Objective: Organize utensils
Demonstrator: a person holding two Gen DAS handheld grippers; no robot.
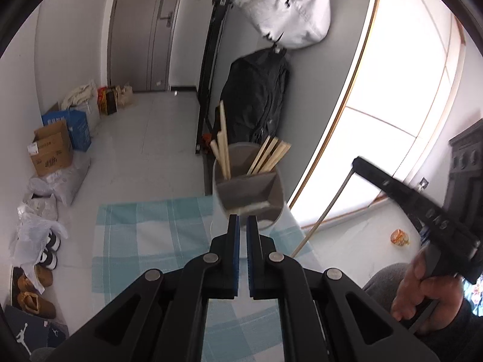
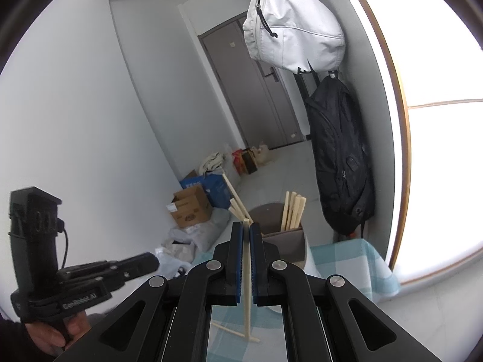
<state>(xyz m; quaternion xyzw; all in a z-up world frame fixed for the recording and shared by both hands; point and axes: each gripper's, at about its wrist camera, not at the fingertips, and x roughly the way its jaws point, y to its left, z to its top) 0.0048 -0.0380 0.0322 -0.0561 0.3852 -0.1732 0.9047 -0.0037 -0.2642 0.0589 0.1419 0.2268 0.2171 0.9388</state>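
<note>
A grey divided utensil holder (image 1: pixel 247 187) stands at the far edge of the checked tablecloth (image 1: pixel 151 226), with several wooden chopsticks (image 1: pixel 268 157) upright in it. My left gripper (image 1: pixel 243 220) is shut and empty, just short of the holder's near rim. My right gripper (image 2: pixel 246 226) is shut on a cream chopstick (image 2: pixel 247 274), which runs upright between its pads in front of the holder (image 2: pixel 280 235). In the left wrist view that chopstick (image 1: pixel 320 217) hangs slanted from the right gripper (image 1: pixel 357 163). Another chopstick (image 2: pixel 235 330) lies flat on the cloth below.
A black jacket (image 1: pixel 256 99) and a white bag (image 1: pixel 286 9) hang on the wall behind the holder. Cardboard boxes (image 1: pixel 51 147), plastic bags and shoes (image 1: pixel 33 295) line the floor at left. A bright window (image 1: pixel 407 90) is on the right. A hand (image 1: pixel 422 289) grips the right tool.
</note>
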